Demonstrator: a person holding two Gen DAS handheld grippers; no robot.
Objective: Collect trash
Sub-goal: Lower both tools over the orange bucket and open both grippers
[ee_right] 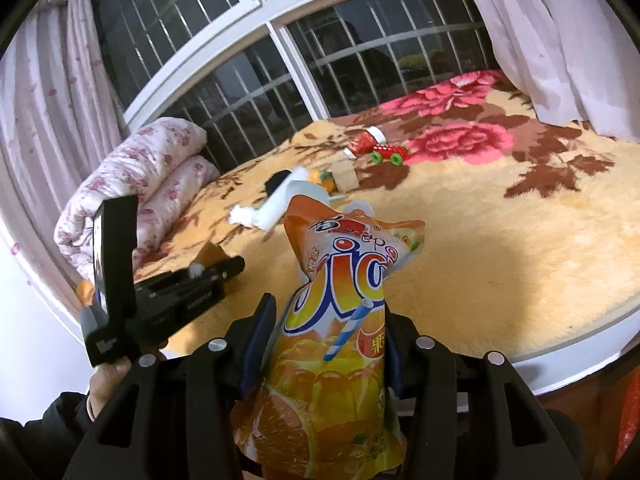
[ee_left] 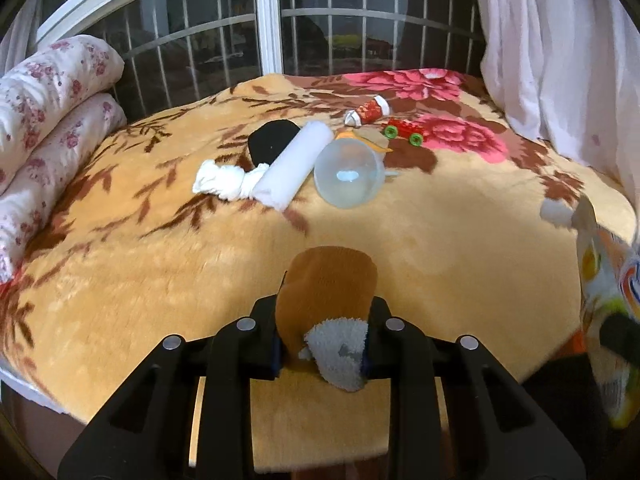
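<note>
My left gripper point(ee_left: 325, 336) is shut on a brown and grey sock point(ee_left: 328, 300) above the near part of the bed. It shows at the left of the right wrist view point(ee_right: 208, 276). My right gripper point(ee_right: 326, 344) is shut on an orange jelly snack bag point(ee_right: 336, 320), held upright; the bag also shows at the right edge of the left wrist view point(ee_left: 604, 292). Farther out on the blanket lie a clear plastic cup point(ee_left: 349, 172), a white roll point(ee_left: 294, 166), a knotted white cloth point(ee_left: 222, 182), a black sock point(ee_left: 272, 140) and a red crushed paper cup point(ee_left: 368, 111).
A red toy car with green wheels point(ee_left: 404, 131) lies near the paper cup. Rolled floral quilts point(ee_left: 48, 120) lie at the bed's left side. A barred window point(ee_left: 264, 32) is behind the bed and a pale curtain point(ee_left: 560, 60) hangs at the right.
</note>
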